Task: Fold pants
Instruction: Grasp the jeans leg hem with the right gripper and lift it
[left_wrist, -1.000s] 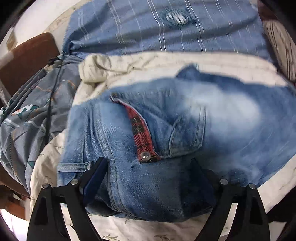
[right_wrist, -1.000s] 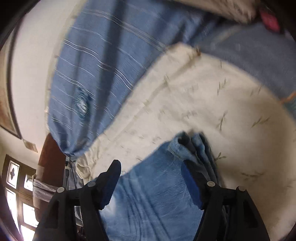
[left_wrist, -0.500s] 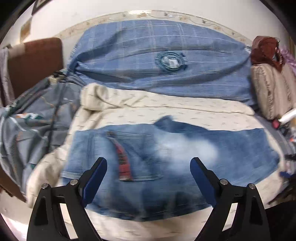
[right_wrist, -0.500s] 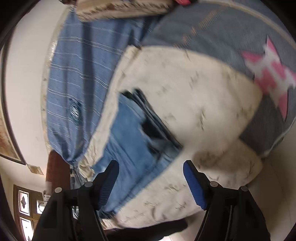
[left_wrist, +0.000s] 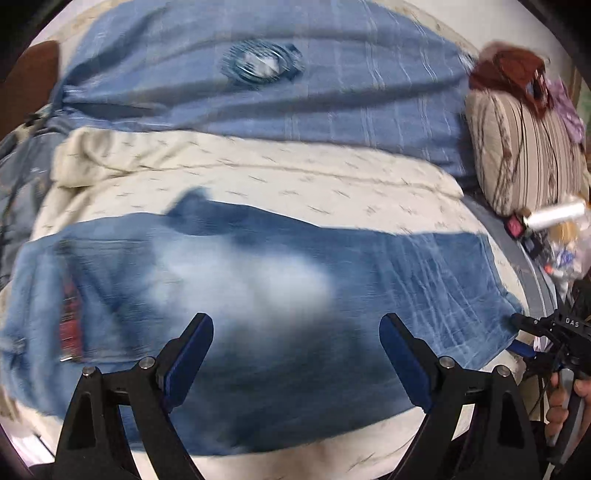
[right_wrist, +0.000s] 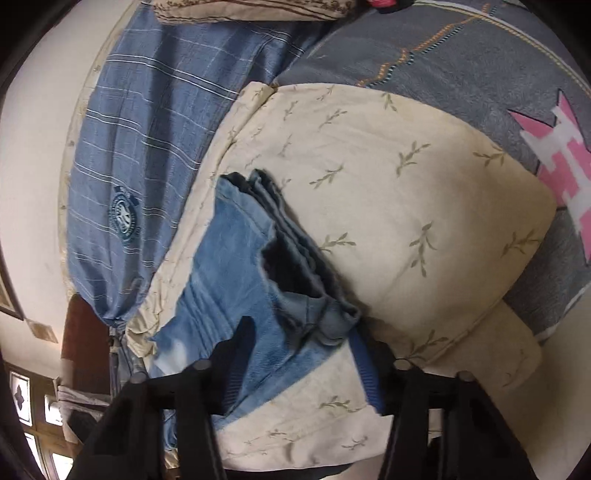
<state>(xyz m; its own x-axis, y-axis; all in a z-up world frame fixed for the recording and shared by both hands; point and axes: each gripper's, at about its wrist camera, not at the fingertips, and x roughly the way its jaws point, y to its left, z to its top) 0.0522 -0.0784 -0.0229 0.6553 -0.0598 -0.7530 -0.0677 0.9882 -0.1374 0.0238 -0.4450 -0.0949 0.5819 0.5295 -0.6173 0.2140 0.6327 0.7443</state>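
Blue jeans (left_wrist: 277, 280) lie flat across a cream leaf-print sheet (left_wrist: 258, 173), waist and red-lined pocket (left_wrist: 70, 325) at the left, leg ends at the right. My left gripper (left_wrist: 295, 325) hovers open over the faded middle with nothing between its fingers. In the right wrist view the stacked leg hems (right_wrist: 317, 314) lie between the fingers of my right gripper (right_wrist: 301, 365). Its jaws are closing, and the pads stand just apart from the denim. The left wrist view shows that right gripper (left_wrist: 517, 332) at the hem corner, with a hand (left_wrist: 561, 406) behind it.
A blue striped cloth with a round emblem (left_wrist: 258, 66) covers the far side of the bed. At the right are a striped pillow (left_wrist: 517, 147) and small clutter (left_wrist: 554, 229). A grey blanket with a pink pattern (right_wrist: 554, 155) borders the sheet.
The left gripper has drawn back and slid right along the jeans, from the pocket to the faded middle. The right gripper has dropped onto the leg hems and its jaws have narrowed.
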